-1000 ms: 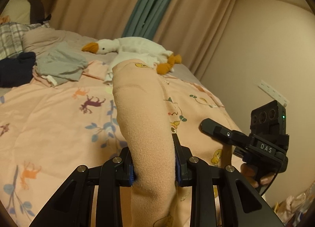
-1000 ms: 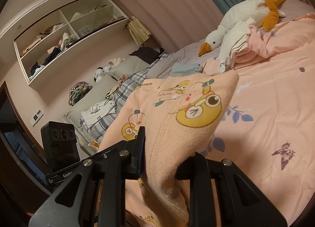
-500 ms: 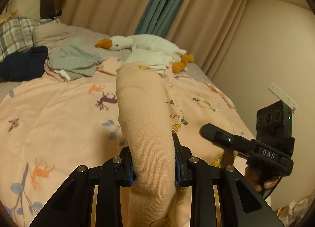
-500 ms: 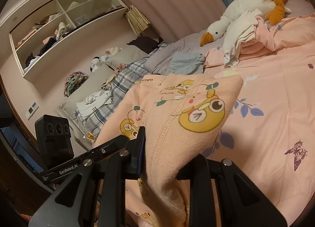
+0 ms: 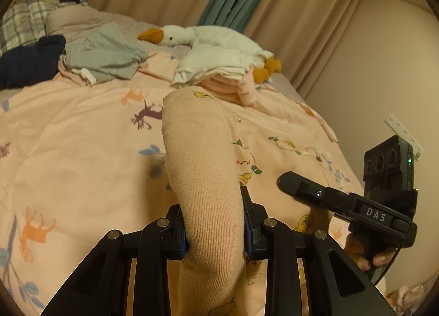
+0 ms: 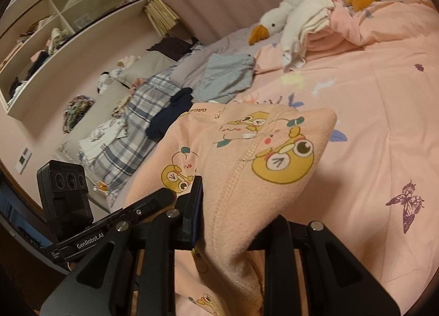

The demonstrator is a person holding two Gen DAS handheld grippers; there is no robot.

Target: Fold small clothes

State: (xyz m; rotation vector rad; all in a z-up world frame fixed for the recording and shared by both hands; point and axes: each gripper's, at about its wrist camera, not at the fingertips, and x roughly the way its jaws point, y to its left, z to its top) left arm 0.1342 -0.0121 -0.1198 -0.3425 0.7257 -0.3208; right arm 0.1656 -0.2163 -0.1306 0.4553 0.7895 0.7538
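A small peach garment with yellow cartoon prints (image 5: 200, 168) is held up over the bed by both grippers. My left gripper (image 5: 214, 220) is shut on its ribbed plain edge, which stands up between the jaws. My right gripper (image 6: 233, 222) is shut on the printed part of the same garment (image 6: 263, 151), which drapes over the jaws and hides the right fingertip. The right gripper also shows in the left wrist view (image 5: 343, 206) at the right, and the left gripper shows in the right wrist view (image 6: 109, 222) at the lower left.
The bed has a pink animal-print cover (image 5: 68, 151). At its far end lie a white plush goose (image 5: 208, 42), folded white and pink clothes (image 5: 219, 74), a grey garment (image 5: 107, 55), a dark blue garment (image 5: 24, 66) and plaid bedding (image 6: 142, 124). A wall shelf (image 6: 55, 28) holds clutter.
Both grippers have moved forward along the bed with the garment still held; the goose and the clothes pile look nearer. The grips have not changed.
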